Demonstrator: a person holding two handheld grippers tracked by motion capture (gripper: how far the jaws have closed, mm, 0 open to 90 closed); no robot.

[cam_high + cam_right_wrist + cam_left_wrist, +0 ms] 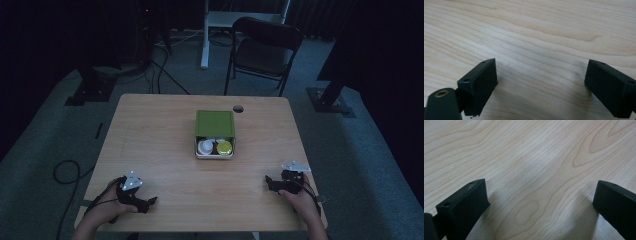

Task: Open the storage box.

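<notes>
High view: left gripper (146,201) and right gripper (270,181) rest low in frame on the table (160,145), jaws spread, nothing held. Green box (215,134) sits at centre, well apart, long axis running up-frame, open end facing down-frame. Approach it slowly, both sides.

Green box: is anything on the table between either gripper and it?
Nothing visible. The green box sits mid-table, its open end with the cups facing the person. Only bare table lies between it and the left gripper and the right gripper. Both are open and hold nothing.
</notes>
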